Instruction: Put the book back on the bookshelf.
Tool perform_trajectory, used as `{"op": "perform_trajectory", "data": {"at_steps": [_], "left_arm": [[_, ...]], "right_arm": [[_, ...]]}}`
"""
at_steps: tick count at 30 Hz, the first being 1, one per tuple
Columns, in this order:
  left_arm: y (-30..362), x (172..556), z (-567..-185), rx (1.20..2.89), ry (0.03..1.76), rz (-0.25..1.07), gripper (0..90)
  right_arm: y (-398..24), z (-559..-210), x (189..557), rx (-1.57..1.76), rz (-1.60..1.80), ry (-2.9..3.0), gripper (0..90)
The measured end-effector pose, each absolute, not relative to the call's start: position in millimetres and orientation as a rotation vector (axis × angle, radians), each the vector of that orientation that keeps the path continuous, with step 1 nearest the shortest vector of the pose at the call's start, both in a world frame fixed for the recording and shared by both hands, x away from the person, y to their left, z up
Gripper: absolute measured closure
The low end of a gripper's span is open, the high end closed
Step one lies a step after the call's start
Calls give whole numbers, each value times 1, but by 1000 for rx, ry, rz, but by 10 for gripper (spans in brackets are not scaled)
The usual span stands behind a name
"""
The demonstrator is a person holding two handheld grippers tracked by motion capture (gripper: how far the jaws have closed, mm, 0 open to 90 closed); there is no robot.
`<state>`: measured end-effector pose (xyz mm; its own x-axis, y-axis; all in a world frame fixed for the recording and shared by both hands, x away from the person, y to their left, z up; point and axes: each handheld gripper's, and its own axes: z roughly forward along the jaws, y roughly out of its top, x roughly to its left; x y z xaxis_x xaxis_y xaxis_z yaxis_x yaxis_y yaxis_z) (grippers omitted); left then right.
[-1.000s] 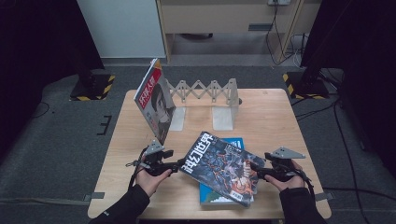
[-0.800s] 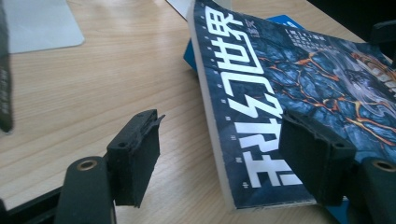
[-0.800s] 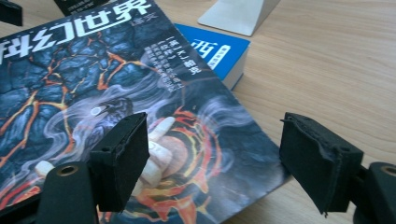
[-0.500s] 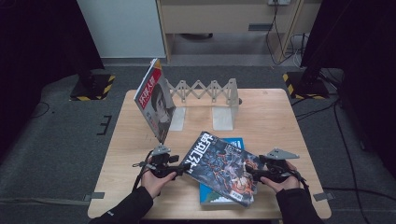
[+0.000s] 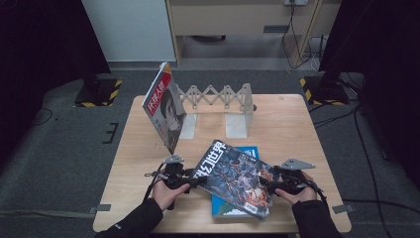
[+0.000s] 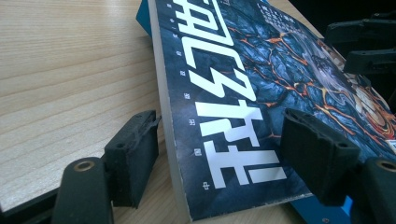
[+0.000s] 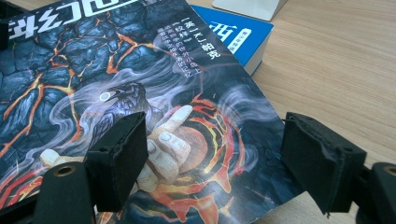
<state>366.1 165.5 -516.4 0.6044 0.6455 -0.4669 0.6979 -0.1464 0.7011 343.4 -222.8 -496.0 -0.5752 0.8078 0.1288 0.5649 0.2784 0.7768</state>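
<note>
A dark magazine [image 5: 233,178] with a lava-pattern cover lies askew on a blue book [image 5: 243,151] near the table's front edge. My left gripper [image 5: 195,182] stands open astride the magazine's spine edge [image 6: 170,154]: one pad [image 6: 133,154] is beside the spine, the other [image 6: 317,161] over the cover, and neither presses. My right gripper [image 5: 265,186] is open at the opposite corner. One of its pads [image 7: 119,156] hovers over the cover [image 7: 187,116]; the other [image 7: 322,158] is out past the edge, over bare wood.
A red-titled magazine [image 5: 166,106] stands leaning at the left end of an expanding rack [image 5: 218,95] with two white bookend plates [image 5: 236,124] at the back of the wooden table [image 5: 297,134]. The floor around is dark, with cables.
My left gripper has crept a little toward the magazine's spine. The right gripper and the magazine have hardly moved.
</note>
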Motion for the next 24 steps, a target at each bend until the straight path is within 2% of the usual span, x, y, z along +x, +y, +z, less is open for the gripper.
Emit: {"op": "perform_trajectory", "data": {"at_steps": [9, 17, 24], "left_arm": [[161, 368, -519, 1832, 1077, -123, 274], [161, 365, -512, 1878, 1029, -78, 303], [161, 360, -515, 1865, 1062, -70, 281]], "right_arm": [[-223, -498, 344, 1265, 1196, 2251, 219], [-223, -499, 344, 1276, 1210, 2239, 218], [-223, -499, 343, 1272, 1210, 2235, 218]]}}
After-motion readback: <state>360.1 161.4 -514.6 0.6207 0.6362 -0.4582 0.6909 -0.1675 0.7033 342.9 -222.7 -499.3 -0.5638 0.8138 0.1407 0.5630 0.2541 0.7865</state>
